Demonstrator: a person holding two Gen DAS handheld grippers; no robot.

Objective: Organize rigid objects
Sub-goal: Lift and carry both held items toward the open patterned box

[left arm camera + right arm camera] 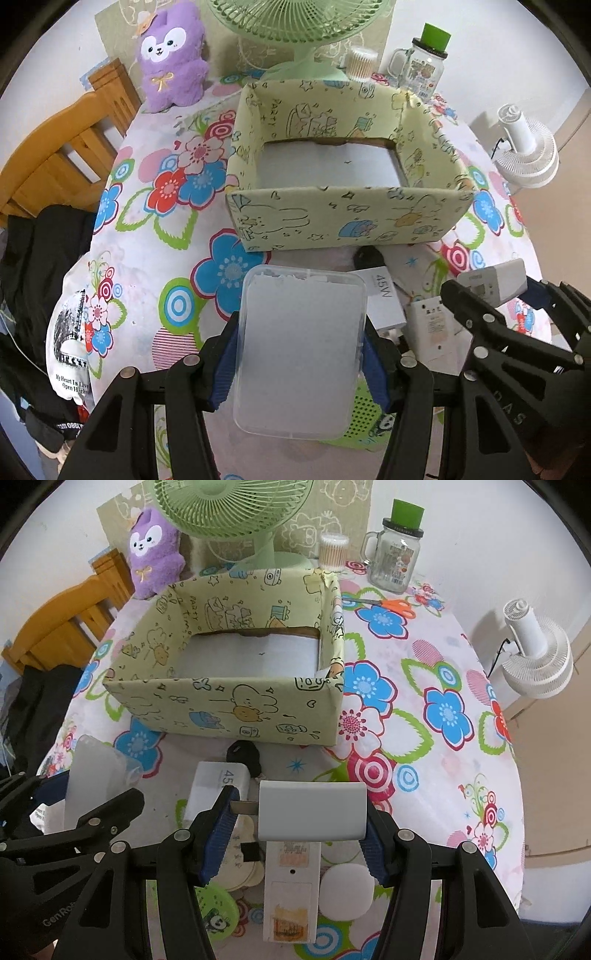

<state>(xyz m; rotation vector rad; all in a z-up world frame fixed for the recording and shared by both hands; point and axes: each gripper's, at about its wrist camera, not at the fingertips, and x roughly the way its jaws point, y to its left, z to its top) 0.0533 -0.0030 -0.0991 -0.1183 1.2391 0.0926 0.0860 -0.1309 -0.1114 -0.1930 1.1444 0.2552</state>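
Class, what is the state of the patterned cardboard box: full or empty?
Empty: the box shows only its bare white floor in both views; both held items are outside it.

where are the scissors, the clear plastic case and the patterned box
scissors point(397, 606), right wrist view, on the orange handles
clear plastic case point(301, 347), left wrist view, middle of its lid
patterned box point(236, 710), right wrist view, on its near wall
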